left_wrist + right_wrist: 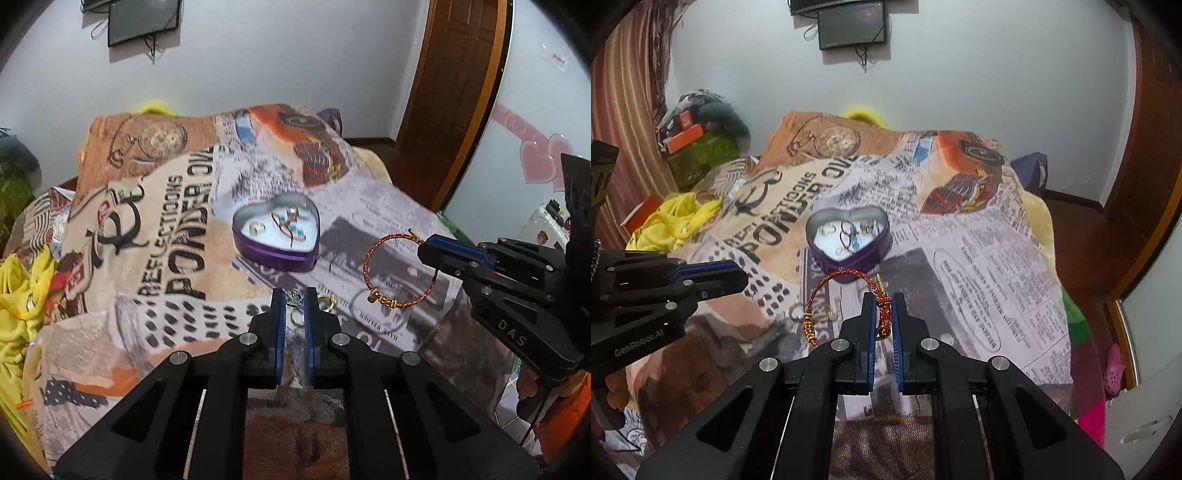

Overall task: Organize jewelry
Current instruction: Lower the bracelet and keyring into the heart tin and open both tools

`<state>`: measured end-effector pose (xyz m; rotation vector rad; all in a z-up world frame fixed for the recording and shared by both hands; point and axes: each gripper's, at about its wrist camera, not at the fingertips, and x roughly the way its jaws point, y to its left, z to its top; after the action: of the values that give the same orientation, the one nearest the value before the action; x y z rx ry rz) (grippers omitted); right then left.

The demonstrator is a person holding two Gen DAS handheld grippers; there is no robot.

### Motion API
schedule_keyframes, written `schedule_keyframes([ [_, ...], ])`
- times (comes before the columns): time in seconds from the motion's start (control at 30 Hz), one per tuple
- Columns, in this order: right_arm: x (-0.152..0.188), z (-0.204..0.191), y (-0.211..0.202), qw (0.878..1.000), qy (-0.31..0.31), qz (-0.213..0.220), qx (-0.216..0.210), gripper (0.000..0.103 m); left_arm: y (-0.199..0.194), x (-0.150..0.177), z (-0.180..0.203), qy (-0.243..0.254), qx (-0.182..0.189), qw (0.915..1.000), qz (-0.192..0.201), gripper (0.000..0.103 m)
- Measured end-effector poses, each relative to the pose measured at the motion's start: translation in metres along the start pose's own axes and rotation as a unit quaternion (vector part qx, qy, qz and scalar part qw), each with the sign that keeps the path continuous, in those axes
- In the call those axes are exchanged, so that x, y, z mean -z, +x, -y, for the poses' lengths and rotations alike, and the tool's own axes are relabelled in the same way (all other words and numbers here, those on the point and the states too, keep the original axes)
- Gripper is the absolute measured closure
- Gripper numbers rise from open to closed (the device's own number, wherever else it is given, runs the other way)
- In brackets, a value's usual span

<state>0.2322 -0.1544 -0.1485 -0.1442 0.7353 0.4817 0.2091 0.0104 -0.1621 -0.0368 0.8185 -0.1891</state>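
On the bed, over a newspaper-print blanket (979,258), a purple heart-shaped tin (275,236) sits open near the middle, well away from the edges, holding a gold ring (256,229) and a tangle of red cord with small blue beads (291,227) on its white lining. The right hand-held gripper (883,314) is clamped on a red-and-gold braided bracelet (397,269), pinching the cord by the gold clasp end; the loop hangs lifted above the blanket, just nearside of the tin, with its gold beads (384,301) at the low point. The left hand-held gripper (293,306) has its jaws close together around a small silver ring (294,297) at the tips; whether the pads actually press on it cannot be told. Just beside those tips, a gold ring (327,301) lies on the blanket, and a plain silver ring (296,318) shows between the fingers lower down. A yellow garment (672,221) is bunched at the bed's left edge.
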Motion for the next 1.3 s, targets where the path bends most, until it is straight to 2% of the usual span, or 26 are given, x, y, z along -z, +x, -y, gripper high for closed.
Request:
schedule_keyframes([
  [0.37,-0.024,-0.005,-0.004,1.000,0.000,0.027,0.000,0.096,-0.018,-0.025,-0.008,0.000,0.002,0.9993,0.036,0.095],
  [0.67,-0.041,-0.007,0.005,0.999,-0.002,0.038,-0.003,0.096,-0.015,-0.042,-0.019,-0.005,0.007,0.9985,0.053,0.095],
  [1.0,-0.054,-0.009,0.031,0.999,-0.011,0.031,-0.007,0.096,0.006,-0.056,-0.029,-0.009,0.008,0.9985,0.053,0.095],
  [1.3,-0.065,-0.012,0.067,1.000,-0.019,0.009,-0.014,0.096,0.041,-0.067,-0.041,-0.013,0.012,0.9993,0.033,0.095],
])
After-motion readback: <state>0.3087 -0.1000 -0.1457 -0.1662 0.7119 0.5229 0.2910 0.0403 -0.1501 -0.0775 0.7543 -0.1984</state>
